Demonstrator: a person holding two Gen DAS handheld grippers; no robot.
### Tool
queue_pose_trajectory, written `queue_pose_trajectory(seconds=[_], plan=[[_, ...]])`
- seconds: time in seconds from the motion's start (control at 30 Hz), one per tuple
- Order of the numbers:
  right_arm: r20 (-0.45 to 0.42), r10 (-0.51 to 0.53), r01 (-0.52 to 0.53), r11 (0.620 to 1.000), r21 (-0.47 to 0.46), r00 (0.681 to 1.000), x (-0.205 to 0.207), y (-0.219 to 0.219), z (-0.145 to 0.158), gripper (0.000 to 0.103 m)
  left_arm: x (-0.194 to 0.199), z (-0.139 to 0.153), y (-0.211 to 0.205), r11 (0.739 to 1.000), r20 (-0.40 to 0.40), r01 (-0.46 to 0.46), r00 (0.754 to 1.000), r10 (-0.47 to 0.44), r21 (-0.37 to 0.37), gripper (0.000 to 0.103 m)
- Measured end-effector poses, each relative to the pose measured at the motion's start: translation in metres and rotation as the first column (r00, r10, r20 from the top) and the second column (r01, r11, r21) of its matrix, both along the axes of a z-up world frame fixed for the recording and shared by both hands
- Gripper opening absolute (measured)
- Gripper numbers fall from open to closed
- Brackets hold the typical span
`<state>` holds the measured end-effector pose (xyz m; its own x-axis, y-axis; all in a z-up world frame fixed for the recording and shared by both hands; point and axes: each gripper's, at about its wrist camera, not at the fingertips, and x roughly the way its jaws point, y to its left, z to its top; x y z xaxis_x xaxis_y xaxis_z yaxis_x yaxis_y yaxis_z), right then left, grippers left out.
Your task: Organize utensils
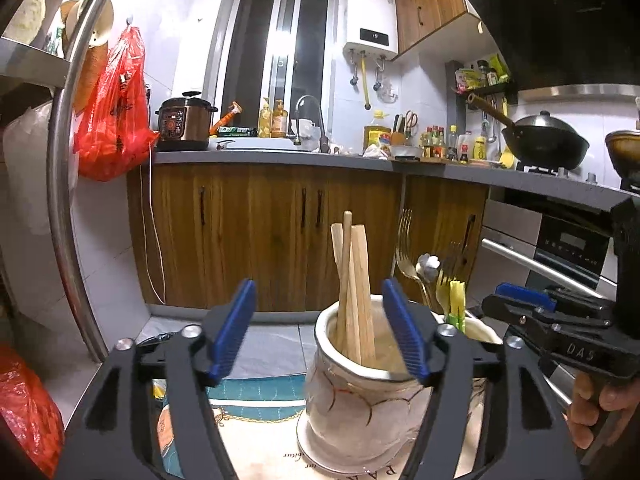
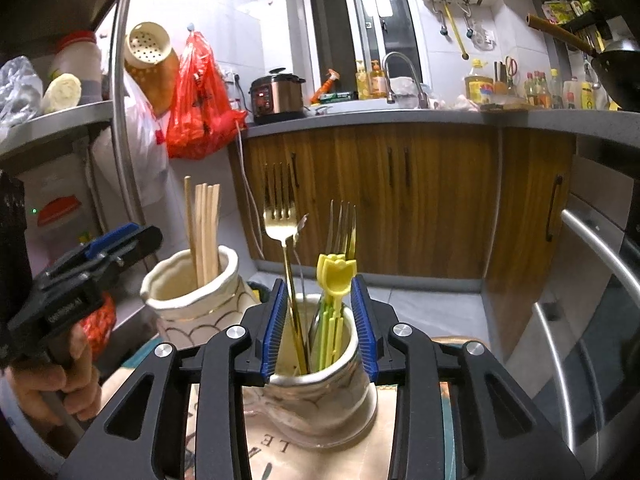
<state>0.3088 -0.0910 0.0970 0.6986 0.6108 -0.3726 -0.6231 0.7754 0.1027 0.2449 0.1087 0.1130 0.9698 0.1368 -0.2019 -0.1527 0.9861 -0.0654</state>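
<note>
- Cups (image 1: 352, 404): cream glaze, gold scallop lines.
- Chopsticks (image 1: 352, 280): pale wood.
- Fork (image 2: 280, 216): gold.
- Picks (image 2: 335, 276): yellow tulip tops, green stems.
- Fingers (image 1: 234, 330): blue ribbed pads, black frames.

A red plastic bag (image 1: 116, 112) hangs on the tiled wall beside a pressure cooker (image 1: 185, 122) on the grey bench (image 1: 280, 157). A black wok (image 1: 544, 138) sits right, wooden cabinets (image 1: 260, 232) below.
</note>
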Motion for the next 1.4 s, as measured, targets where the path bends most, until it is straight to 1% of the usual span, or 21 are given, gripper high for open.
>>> queue_pose_trajectory(seconds=[0.07, 0.1, 0.17, 0.2, 0.23, 0.27, 0.3, 0.37, 0.4, 0.47, 0.5, 0.63, 0.77, 0.83, 1.07, 1.23, 1.4], plan=[[0.005, -0.003, 0.003, 1.000, -0.008, 1.000, -0.005, -0.002, -0.001, 0.040, -0.007, 0.002, 0.000, 1.000, 0.011, -0.002, 1.000, 0.002, 0.000, 0.079], [0.005, -0.003, 0.003, 1.000, -0.008, 1.000, -0.007, -0.003, -0.002, 0.041, -0.010, 0.003, -0.001, 1.000, 0.014, -0.005, 1.000, 0.005, 0.002, 0.082], [0.013, -0.003, 0.003, 1.000, -0.014, 1.000, -0.013, -0.005, -0.002, 0.049, -0.017, 0.004, -0.002, 1.000, 0.018, -0.012, 1.000, 0.012, 0.005, 0.094], [0.020, -0.003, 0.003, 1.000, -0.015, 1.000, -0.016, -0.007, -0.003, 0.052, -0.020, 0.004, -0.003, 1.000, 0.021, -0.016, 1.000, 0.016, 0.005, 0.096], [0.026, -0.004, 0.005, 1.000, -0.014, 1.000, -0.018, -0.008, -0.003, 0.057, -0.026, 0.002, -0.005, 1.000, 0.025, -0.024, 0.999, 0.024, 0.002, 0.098], [0.037, -0.008, 0.008, 1.000, -0.011, 0.999, -0.022, -0.010, -0.003, 0.061, -0.029, 0.001, -0.005, 1.000, 0.023, -0.028, 0.999, 0.028, -0.001, 0.098], [0.042, -0.011, 0.011, 1.000, -0.007, 0.999, -0.023, -0.011, -0.003, 0.063, -0.033, -0.001, -0.006, 0.999, 0.018, -0.032, 0.999, 0.032, -0.004, 0.098], [0.048, -0.015, 0.014, 1.000, 0.009, 0.999, -0.027, -0.015, -0.004, 0.075, -0.043, -0.007, -0.007, 0.999, 0.012, -0.049, 0.999, 0.050, -0.018, 0.098], [0.050, -0.018, 0.017, 1.000, 0.015, 0.999, -0.029, -0.017, -0.004, 0.078, -0.047, -0.008, -0.006, 0.998, 0.013, -0.057, 0.998, 0.057, -0.026, 0.098], [0.058, -0.030, 0.029, 0.999, 0.027, 0.998, -0.037, -0.022, -0.007, 0.084, -0.057, -0.011, -0.006, 0.996, 0.017, -0.079, 0.997, 0.079, -0.045, 0.098], [0.065, -0.036, 0.034, 0.999, 0.032, 0.997, -0.042, -0.025, -0.008, 0.085, -0.060, -0.012, -0.006, 0.995, 0.013, -0.082, 0.996, 0.083, -0.050, 0.098], [0.087, -0.041, 0.038, 0.999, 0.037, 0.995, -0.061, -0.031, -0.014, 0.092, -0.072, -0.021, -0.008, 0.995, -0.010, -0.073, 0.997, 0.073, -0.074, 0.098], [0.138, -0.049, 0.049, 0.999, 0.005, 0.989, -0.079, -0.030, -0.022, 0.094, -0.078, -0.033, -0.012, 0.994, -0.026, -0.088, 0.996, 0.086, -0.071, 0.098], [0.147, -0.053, 0.053, 0.999, 0.001, 0.988, -0.083, -0.031, -0.026, 0.094, -0.079, -0.038, -0.015, 0.994, -0.037, -0.084, 0.996, 0.082, -0.064, 0.098], [0.161, -0.060, 0.058, 0.998, 0.018, 0.985, -0.087, -0.037, -0.034, 0.095, -0.081, -0.048, -0.022, 0.996, -0.038, -0.089, 0.995, 0.088, -0.023, 0.098], [0.166, -0.049, 0.048, 0.999, 0.011, 0.985, -0.089, -0.035, -0.040, 0.095, -0.080, -0.052, -0.025, 0.996, -0.050, -0.084, 0.995, 0.083, -0.022, 0.098], [0.180, -0.034, 0.035, 0.999, -0.001, 0.983, -0.093, -0.033, -0.044, 0.095, -0.082, -0.055, -0.030, 0.998, -0.035, -0.069, 0.997, 0.069, -0.009, 0.098]])
